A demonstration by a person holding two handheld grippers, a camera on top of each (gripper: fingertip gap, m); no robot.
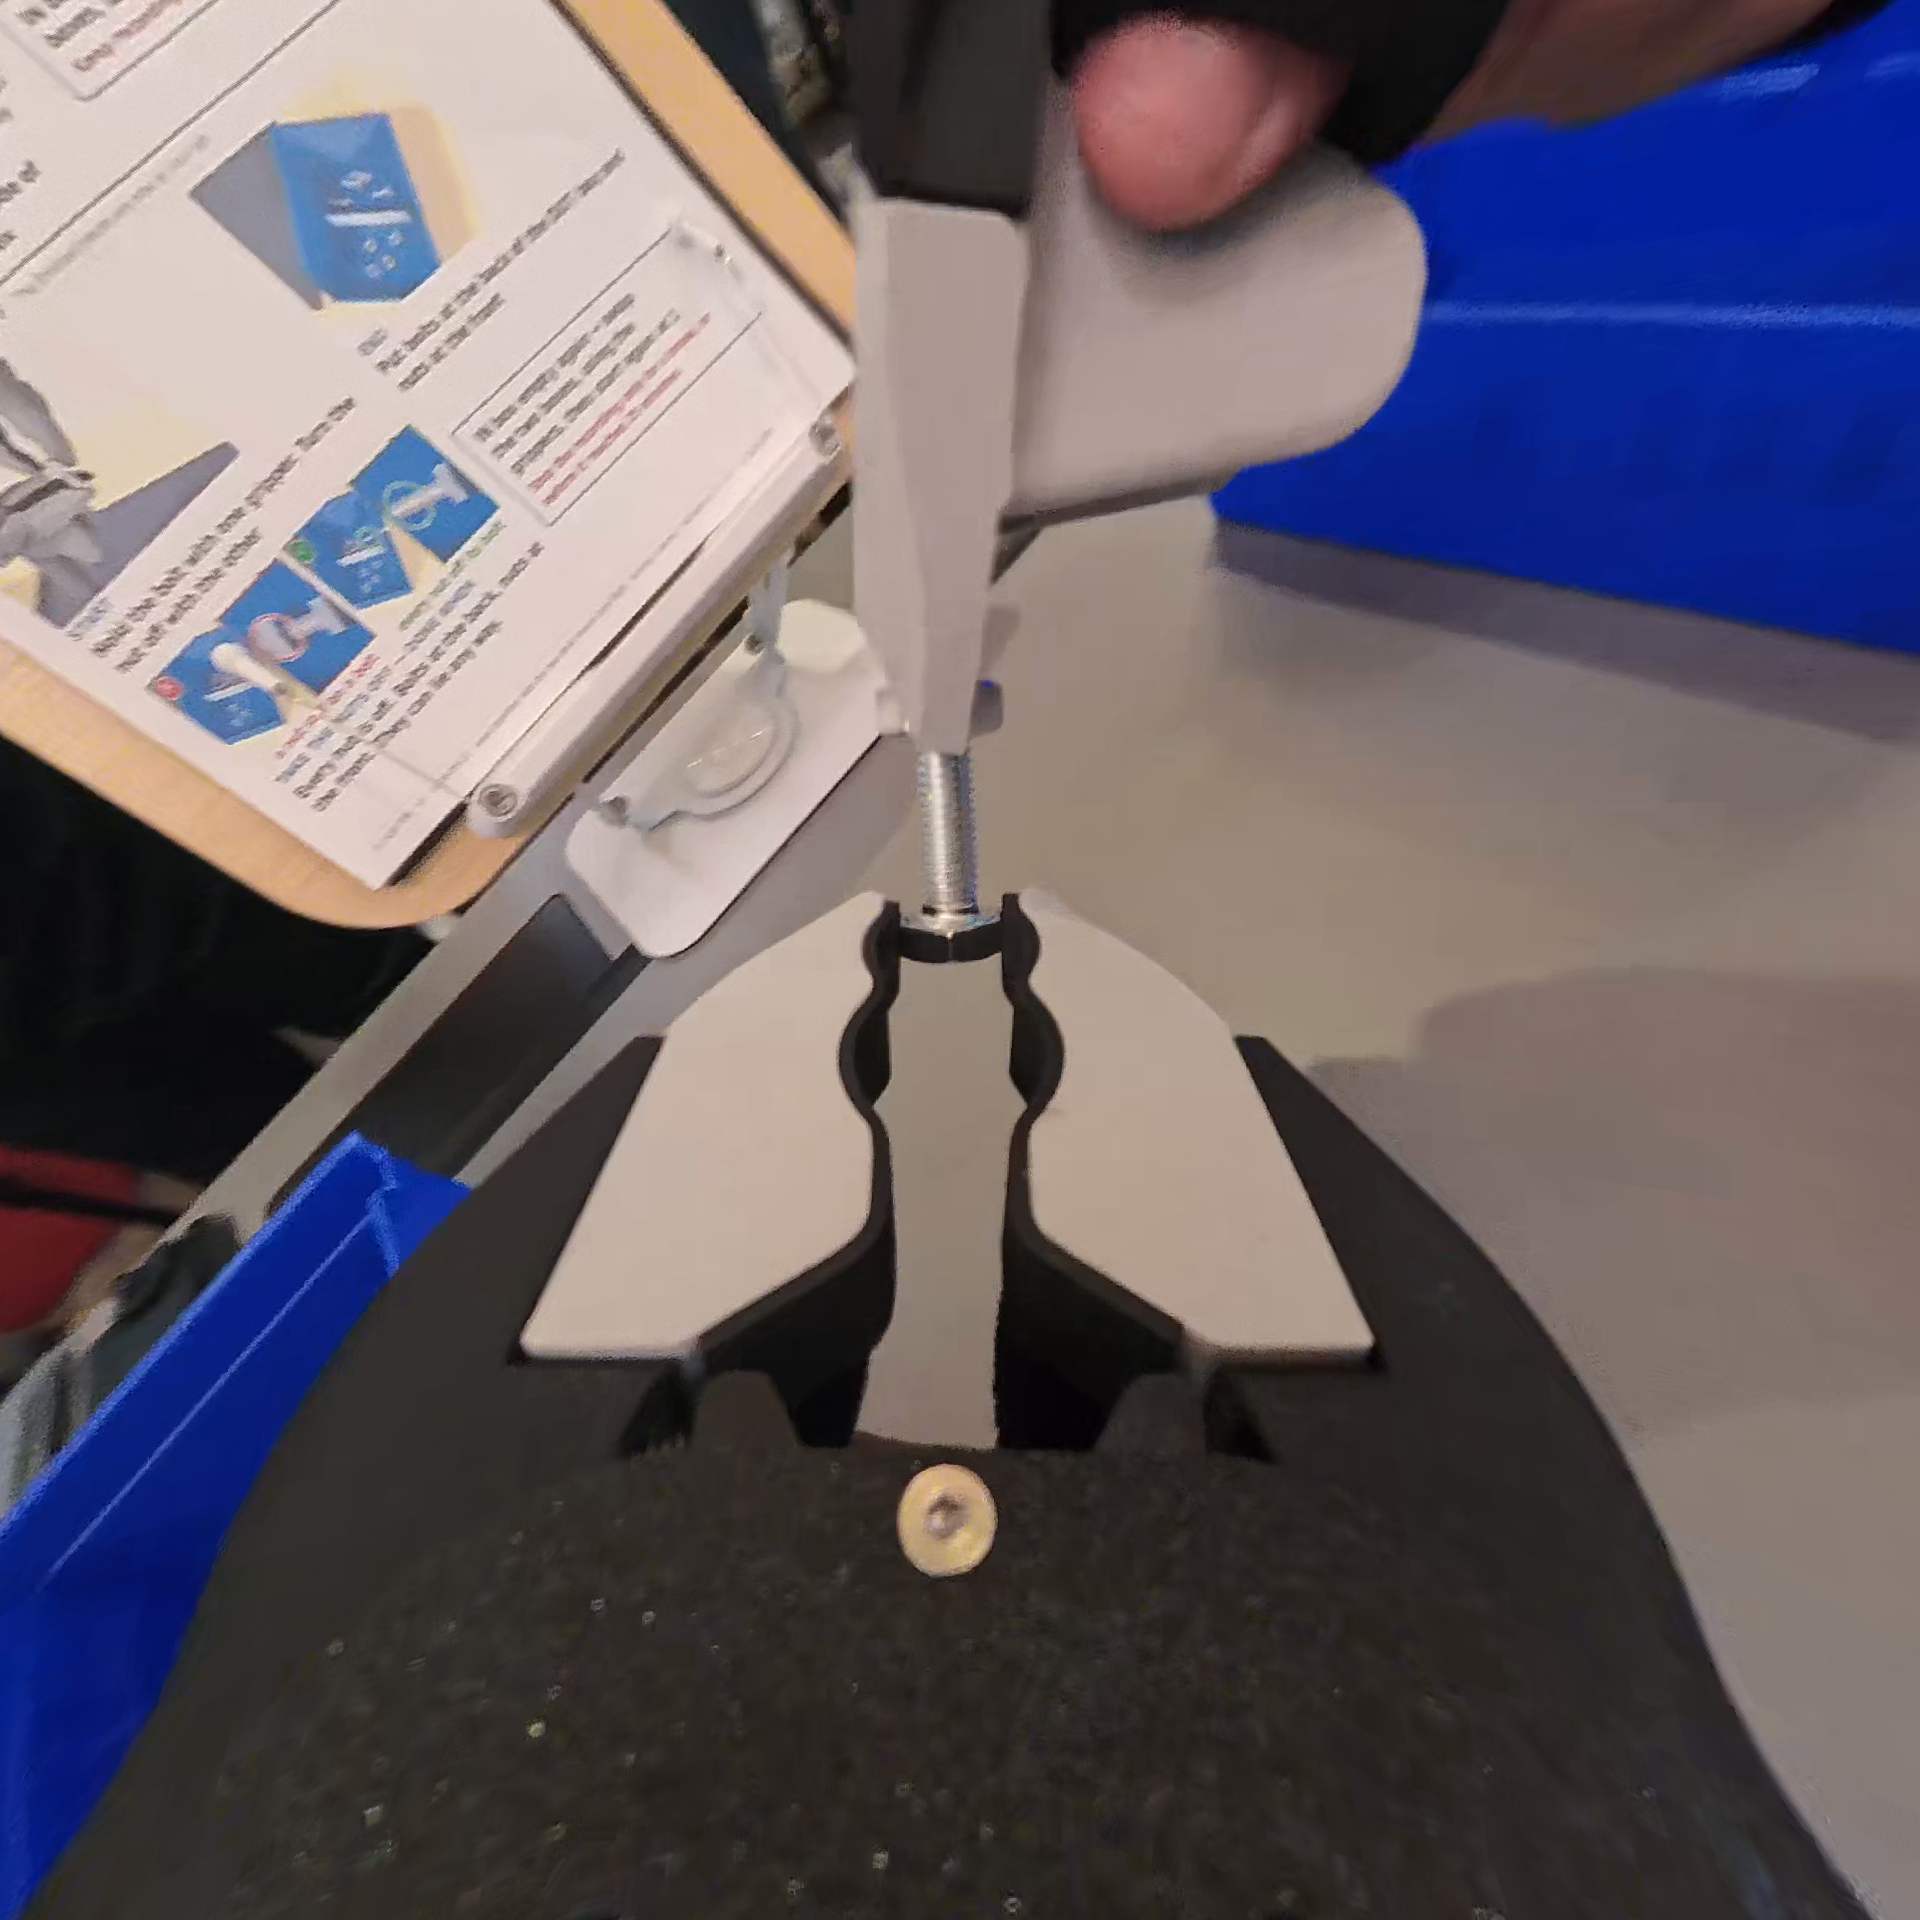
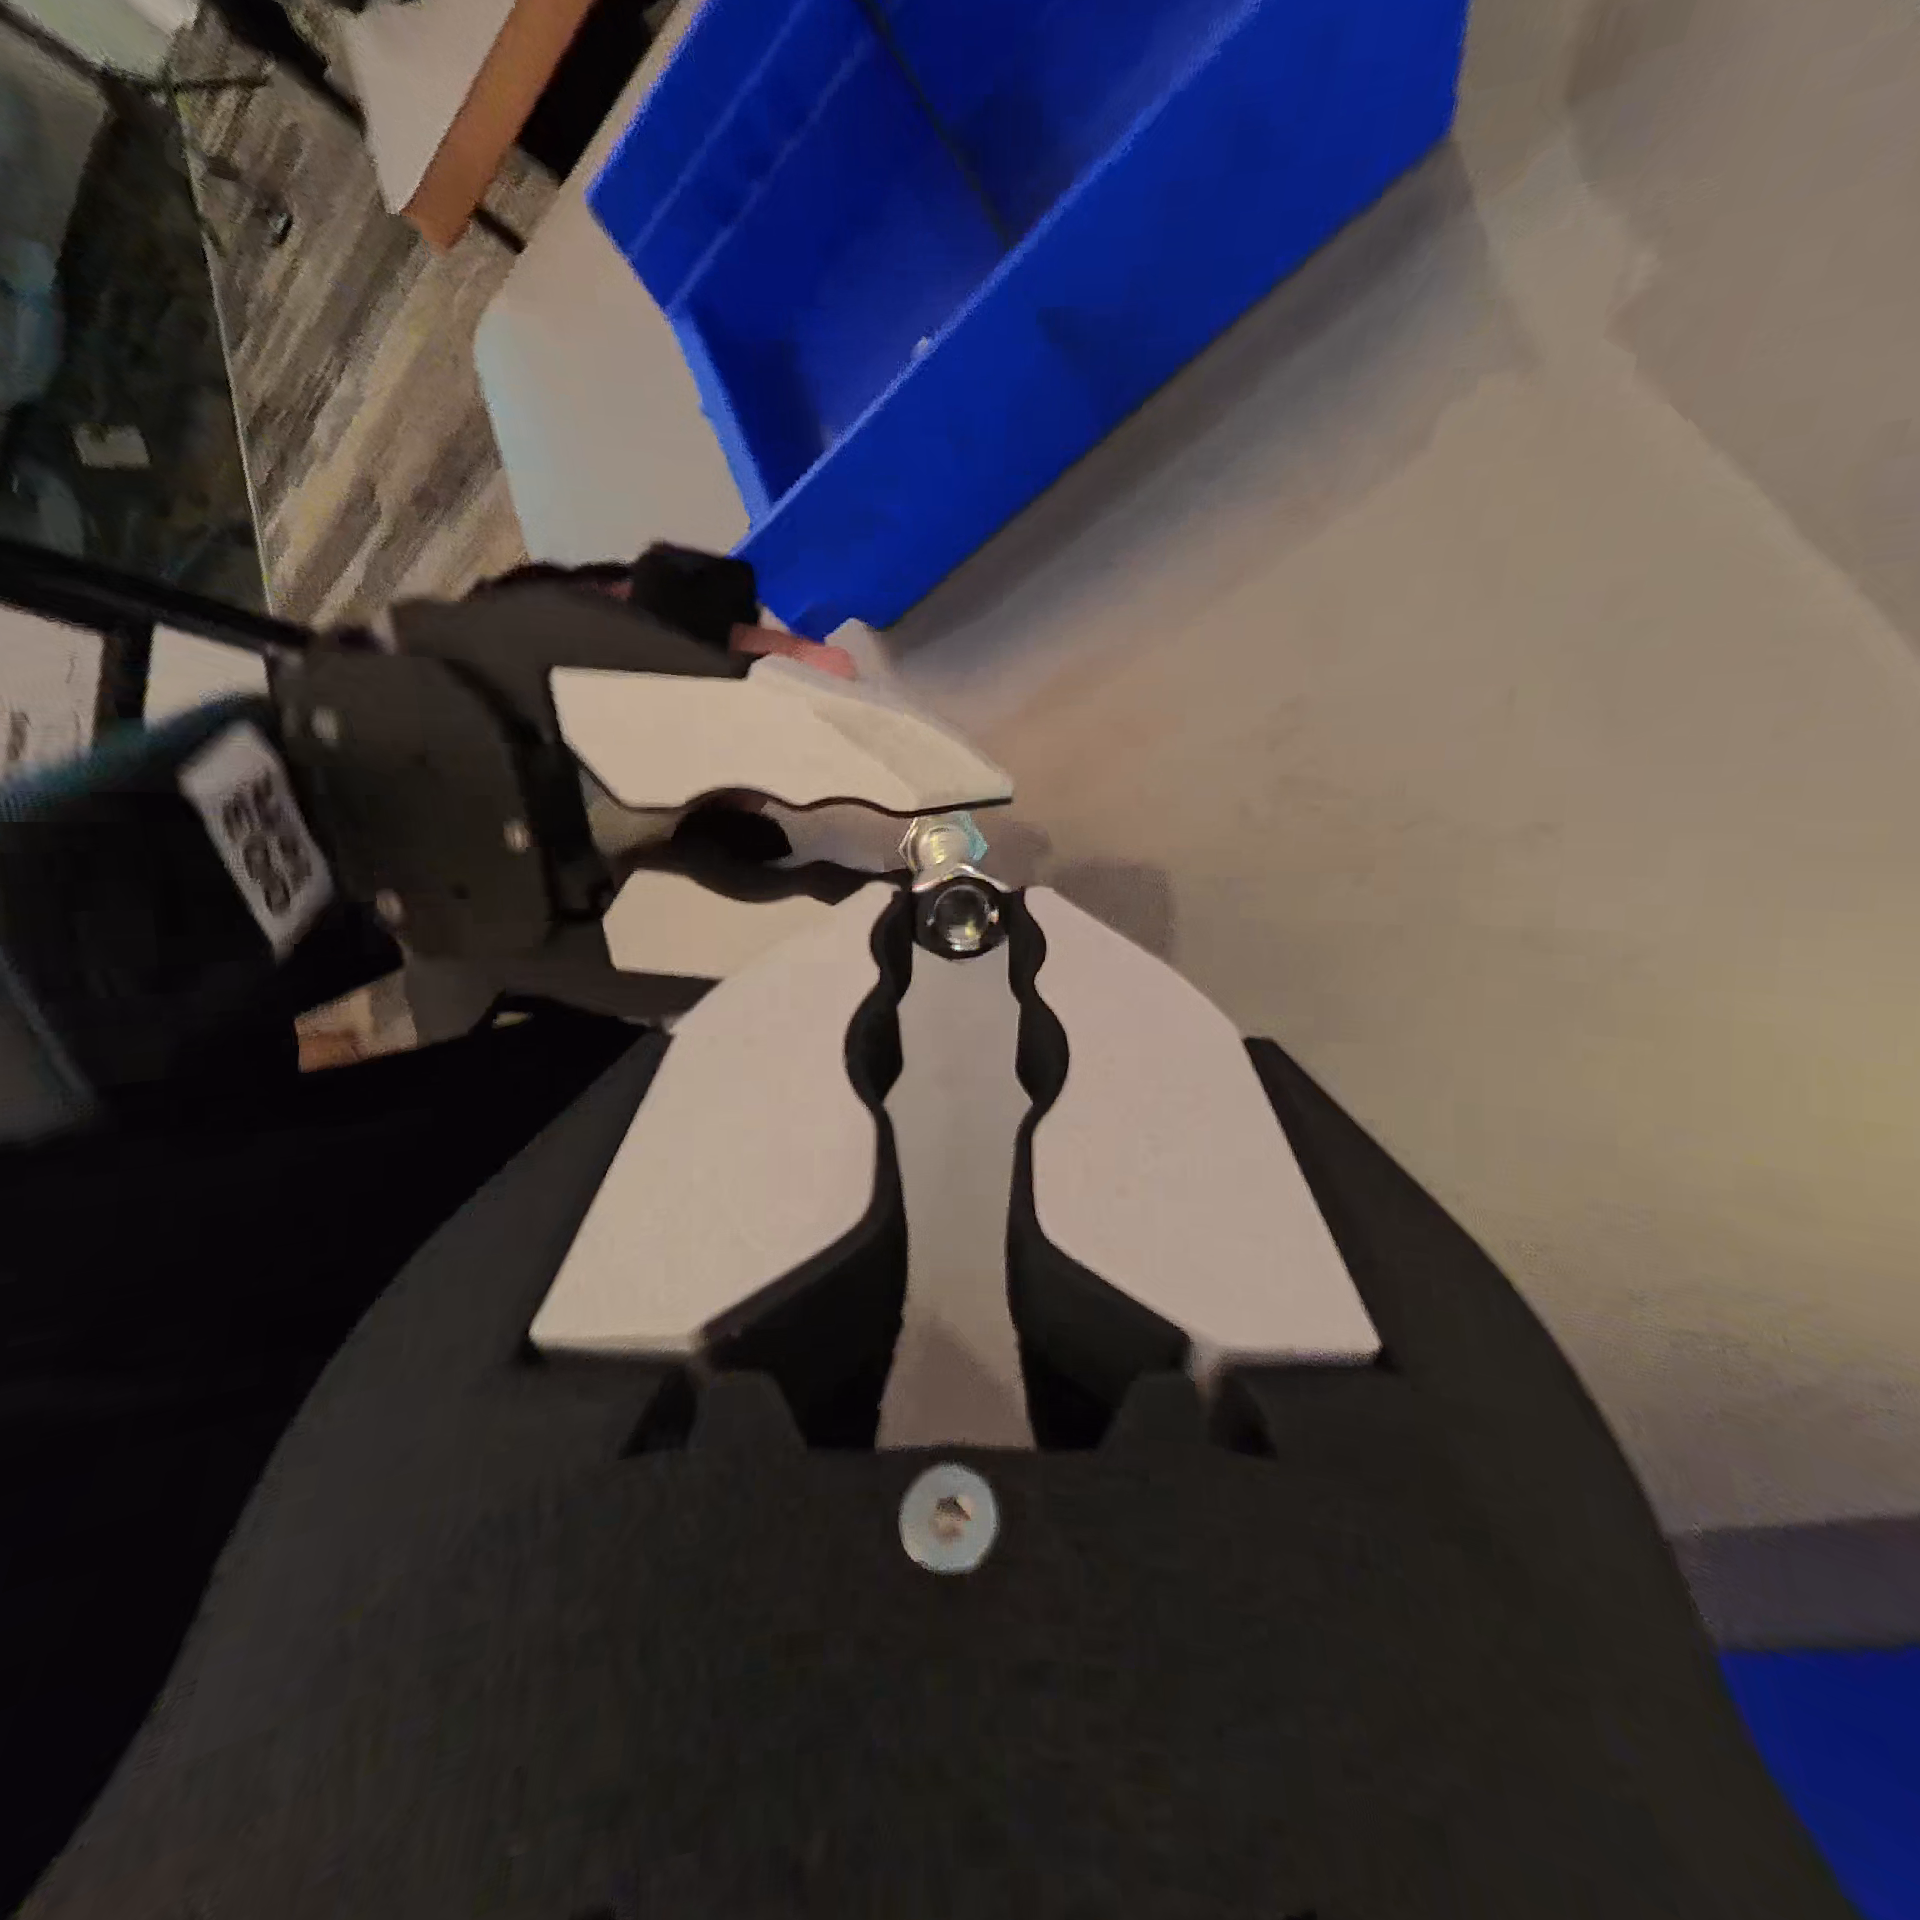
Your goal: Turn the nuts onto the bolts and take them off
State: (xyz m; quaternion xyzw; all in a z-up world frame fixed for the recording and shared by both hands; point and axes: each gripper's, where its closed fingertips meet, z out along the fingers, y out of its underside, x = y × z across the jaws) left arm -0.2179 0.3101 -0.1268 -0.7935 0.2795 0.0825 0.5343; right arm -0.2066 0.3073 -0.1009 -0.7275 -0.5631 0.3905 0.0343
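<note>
In the left wrist view, my left gripper is shut on a dark hex nut at its fingertips. A silver threaded bolt rises from the nut into the tips of my right gripper, which comes down from above in a gloved hand. In the right wrist view, my right gripper is shut on the bolt's socket head, seen end on. My left gripper reaches in from the left and pinches the nut just beyond the head. Both are held above the grey table.
A blue bin stands on the table behind the grippers and also shows in the right wrist view. Another blue bin is at the lower left. A printed instruction sheet on a white stand sits at the table's left edge.
</note>
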